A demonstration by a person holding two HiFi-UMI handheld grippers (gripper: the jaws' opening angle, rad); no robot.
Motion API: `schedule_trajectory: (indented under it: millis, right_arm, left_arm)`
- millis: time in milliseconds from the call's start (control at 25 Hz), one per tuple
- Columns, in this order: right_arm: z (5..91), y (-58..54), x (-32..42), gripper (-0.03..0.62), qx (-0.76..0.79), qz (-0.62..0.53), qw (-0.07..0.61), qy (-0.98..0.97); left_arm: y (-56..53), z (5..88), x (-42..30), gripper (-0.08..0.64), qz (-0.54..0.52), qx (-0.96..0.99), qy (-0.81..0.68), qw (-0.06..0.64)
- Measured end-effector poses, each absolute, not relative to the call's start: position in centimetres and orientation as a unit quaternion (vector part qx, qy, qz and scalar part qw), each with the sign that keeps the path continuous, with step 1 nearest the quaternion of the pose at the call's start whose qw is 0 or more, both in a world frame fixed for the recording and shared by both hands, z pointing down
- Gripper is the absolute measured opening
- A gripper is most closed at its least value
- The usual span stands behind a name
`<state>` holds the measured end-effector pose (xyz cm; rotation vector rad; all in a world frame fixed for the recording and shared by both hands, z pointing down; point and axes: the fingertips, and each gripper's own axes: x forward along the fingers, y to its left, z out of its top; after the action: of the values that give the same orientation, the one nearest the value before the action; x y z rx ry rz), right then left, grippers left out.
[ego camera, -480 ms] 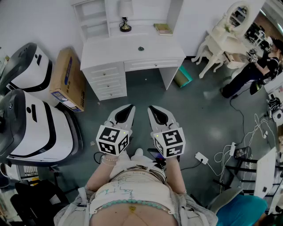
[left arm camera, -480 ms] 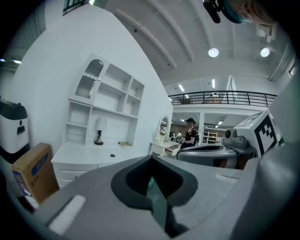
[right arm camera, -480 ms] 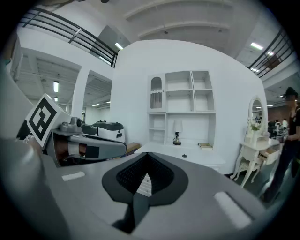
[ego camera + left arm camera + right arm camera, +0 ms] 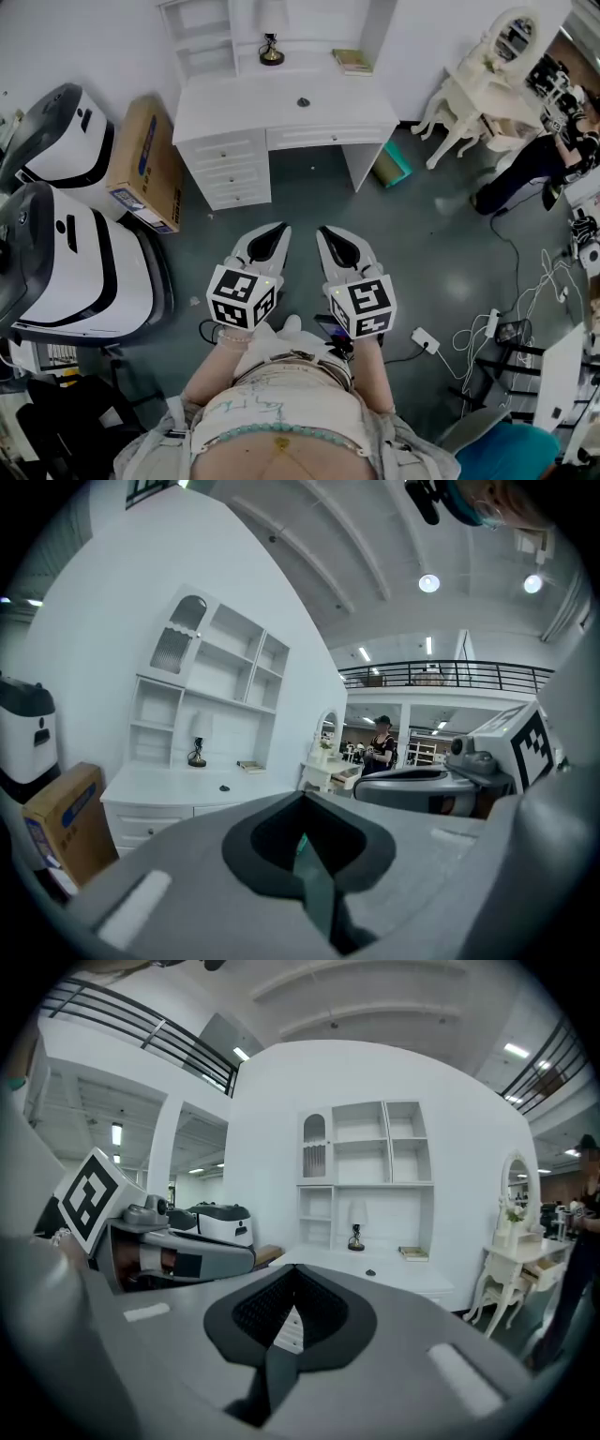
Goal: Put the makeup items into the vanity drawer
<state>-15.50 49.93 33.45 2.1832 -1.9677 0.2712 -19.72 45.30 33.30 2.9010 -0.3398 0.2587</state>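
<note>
The white vanity desk point(image 4: 281, 117) stands against the far wall, and its centre drawer point(image 4: 328, 138) and side drawers point(image 4: 230, 169) are closed. A small dark item point(image 4: 302, 101) lies on the top; it also shows in the left gripper view point(image 4: 223, 787) and the right gripper view point(image 4: 370, 1273). My left gripper point(image 4: 276, 231) and right gripper point(image 4: 328, 234) are held side by side over the floor, well short of the desk. Both are shut with nothing between the jaws, as the left gripper point(image 4: 302, 801) and right gripper point(image 4: 292, 1275) show in their own views.
A lamp point(image 4: 271, 52) and a book point(image 4: 352, 62) sit at the back of the desk. A cardboard box point(image 4: 141, 164) and two white machines point(image 4: 66, 253) stand at left. A second vanity point(image 4: 487, 75), a person point(image 4: 553, 150) and floor cables point(image 4: 525, 309) are at right.
Both grippers keep the same pose. The head view has shifted a little, and the person at the far right has moved slightly.
</note>
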Motion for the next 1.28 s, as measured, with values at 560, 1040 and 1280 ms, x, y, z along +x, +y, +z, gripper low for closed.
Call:
schedule_trajectory:
  millis: [560, 1040, 1280]
  right_arm:
    - [33.7, 46.2, -14.1, 0.026, 0.734, 0.098, 0.088, -0.666]
    - [33.9, 39.5, -11.4, 0.026, 0.737, 0.101, 0.101, -0.660]
    - [33.9, 36.2, -10.0, 0.026, 0.742, 0.100, 0.104, -0.654]
  left_arm:
    - [41.5, 33.7, -18.2, 0.000, 0.088, 0.983, -0.114, 0.112]
    - [35.3, 34.0, -14.5, 0.000, 0.098, 0.984, -0.087, 0.120]
    - [31.9, 34.2, -13.0, 0.000, 0.100, 0.985, -0.077, 0.117]
